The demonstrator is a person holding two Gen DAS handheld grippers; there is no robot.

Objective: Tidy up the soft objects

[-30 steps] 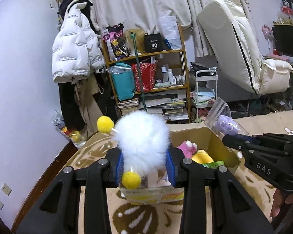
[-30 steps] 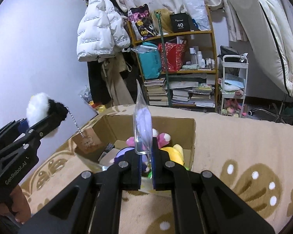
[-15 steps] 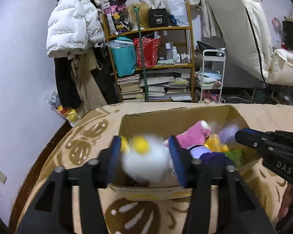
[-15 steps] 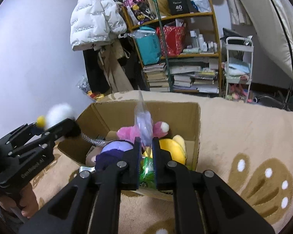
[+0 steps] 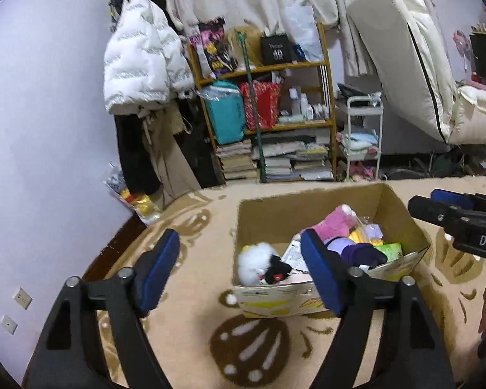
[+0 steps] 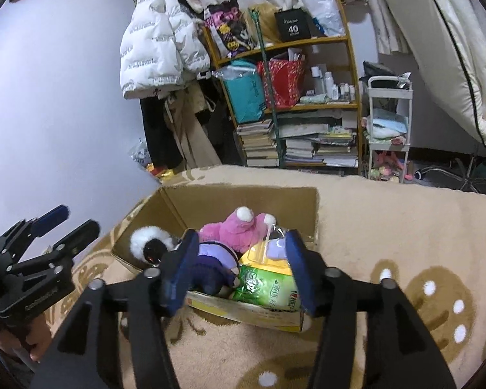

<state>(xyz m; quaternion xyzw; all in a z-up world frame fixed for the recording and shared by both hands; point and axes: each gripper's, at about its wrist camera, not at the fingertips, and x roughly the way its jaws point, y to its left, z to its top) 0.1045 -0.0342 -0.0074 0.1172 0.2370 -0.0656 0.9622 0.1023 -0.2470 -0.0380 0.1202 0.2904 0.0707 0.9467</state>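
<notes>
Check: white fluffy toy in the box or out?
In. The white fluffy toy lies inside the cardboard box, at its left end; left gripper opening, empty.

left tongs (image 5: 239, 265) opening, right tongs (image 6: 239, 267) opening, empty

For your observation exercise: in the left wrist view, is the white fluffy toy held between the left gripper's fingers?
No: the white toy lies inside the box, and the opening left gripper has nothing between its fingers.

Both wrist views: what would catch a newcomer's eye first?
The open cardboard box on the tan carpet, packed with soft toys: a pink plush at the back, a white fluffy toy in its left corner. Behind it, a white puffer jacket hangs beside a crowded shelf.
</notes>
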